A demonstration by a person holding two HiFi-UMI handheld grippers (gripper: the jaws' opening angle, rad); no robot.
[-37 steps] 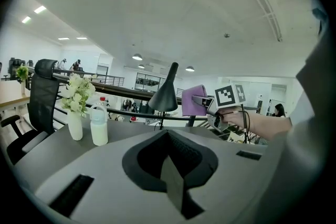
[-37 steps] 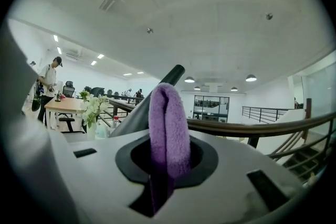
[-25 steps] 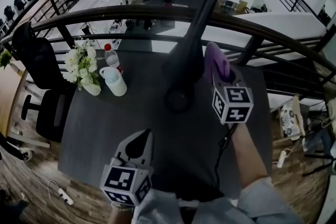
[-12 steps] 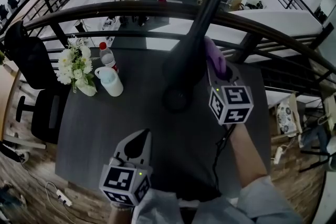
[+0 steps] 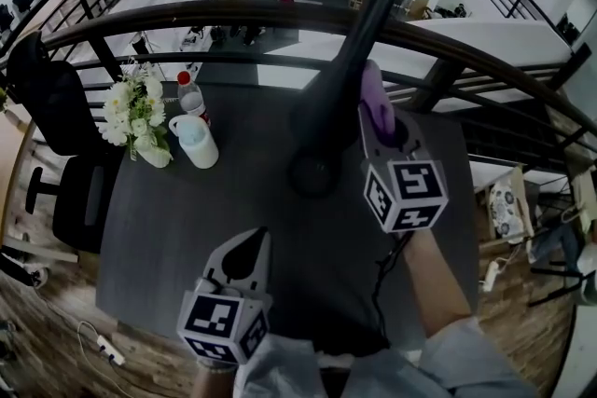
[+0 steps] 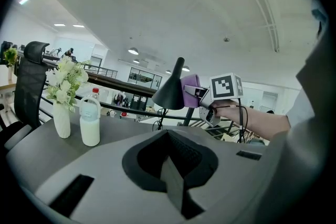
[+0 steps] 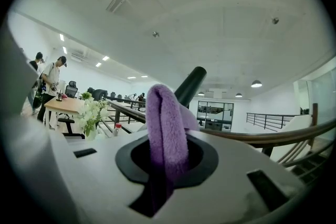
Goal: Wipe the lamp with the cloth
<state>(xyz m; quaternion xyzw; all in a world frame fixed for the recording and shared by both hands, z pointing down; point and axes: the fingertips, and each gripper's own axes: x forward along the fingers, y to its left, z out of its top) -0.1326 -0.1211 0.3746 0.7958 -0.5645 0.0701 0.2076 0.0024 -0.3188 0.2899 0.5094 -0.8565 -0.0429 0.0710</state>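
A black desk lamp (image 5: 328, 112) stands on the dark table (image 5: 177, 238), with its round base (image 5: 312, 174) below the cone shade and its neck slanting up to the far right. My right gripper (image 5: 377, 118) is shut on a purple cloth (image 5: 373, 91) that presses against the shade's right side. In the right gripper view the cloth (image 7: 165, 134) fills the jaws, with the lamp neck (image 7: 190, 85) just behind it. My left gripper (image 5: 246, 249) hovers shut and empty over the table's near edge. The left gripper view shows the shade (image 6: 170, 93) and the cloth (image 6: 190, 88) beside it.
A vase of white flowers (image 5: 135, 121), a white mug (image 5: 198, 144) and a red-capped bottle (image 5: 191, 96) stand at the table's far left. A black chair (image 5: 51, 102) is left of the table. A dark railing (image 5: 224, 14) runs behind it.
My right gripper has shifted the cloth slightly left and farther along the lamp shade. The left gripper has stayed where it was.
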